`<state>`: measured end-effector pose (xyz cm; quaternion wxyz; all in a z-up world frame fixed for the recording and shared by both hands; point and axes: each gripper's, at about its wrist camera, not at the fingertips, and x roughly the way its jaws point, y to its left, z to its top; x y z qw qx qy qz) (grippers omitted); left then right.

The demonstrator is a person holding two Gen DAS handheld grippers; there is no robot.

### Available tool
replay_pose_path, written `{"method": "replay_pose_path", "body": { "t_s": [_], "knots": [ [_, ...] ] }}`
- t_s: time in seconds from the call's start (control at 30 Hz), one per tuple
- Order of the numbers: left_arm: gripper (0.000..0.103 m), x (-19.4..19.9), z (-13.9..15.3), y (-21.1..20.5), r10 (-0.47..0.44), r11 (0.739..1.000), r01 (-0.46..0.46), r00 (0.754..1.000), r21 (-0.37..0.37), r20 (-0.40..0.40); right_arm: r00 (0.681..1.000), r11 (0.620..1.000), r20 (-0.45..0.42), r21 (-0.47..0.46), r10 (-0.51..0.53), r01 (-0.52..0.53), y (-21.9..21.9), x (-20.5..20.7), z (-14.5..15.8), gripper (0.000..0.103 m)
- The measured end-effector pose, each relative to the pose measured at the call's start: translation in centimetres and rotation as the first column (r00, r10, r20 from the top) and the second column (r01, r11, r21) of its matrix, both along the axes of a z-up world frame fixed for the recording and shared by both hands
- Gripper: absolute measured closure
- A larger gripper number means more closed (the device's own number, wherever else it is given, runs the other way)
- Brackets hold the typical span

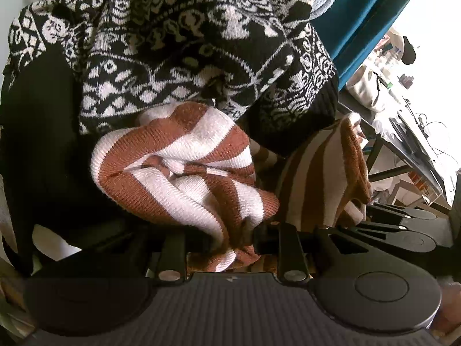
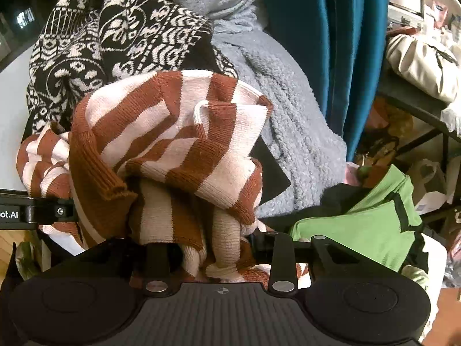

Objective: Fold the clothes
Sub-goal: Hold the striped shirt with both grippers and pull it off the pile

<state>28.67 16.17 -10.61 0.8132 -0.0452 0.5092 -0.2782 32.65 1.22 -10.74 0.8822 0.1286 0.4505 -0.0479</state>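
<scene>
Lying across the back of both views, a black-and-white patterned knit, bunched in heavy folds over the pile; beside it in the right wrist view a pale grey-blue fleece blanket, and behind that a teal curtain. Hanging crumpled in front of these, the brown-and-white striped sweater, gathered into thick rolls and stretched between the two tools (its ribbed brown cuff drooping at the left in the right wrist view). Lower right there, a green garment with dark trim, apart from the sweater. Pinching a bunch of striped fabric, the left gripper, jaws nearly together with cloth filling the gap. Likewise clamped on a striped fold, the right gripper, fingertips buried in the knit
</scene>
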Motion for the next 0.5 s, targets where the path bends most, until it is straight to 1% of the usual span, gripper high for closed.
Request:
{"method": "replay_pose_path", "body": {
  "t_s": [0.2, 0.5],
  "knots": [
    [0.076, 0.3, -0.5, -0.1, -0.007, 1.000, 0.007, 1.000, -0.010, -0.013, 1.000, 1.000, -0.024, -0.020, 0.006, -0.006, 1.2, -0.2, 0.3, 0.071],
    [0.076, 0.5, -1.0, 0.1, -0.026, 0.999, 0.025, 0.999, -0.033, -0.023, 0.999, 0.999, -0.041, -0.039, -0.013, 0.011, 1.9, -0.1, 0.5, 0.071]
  ]
}}
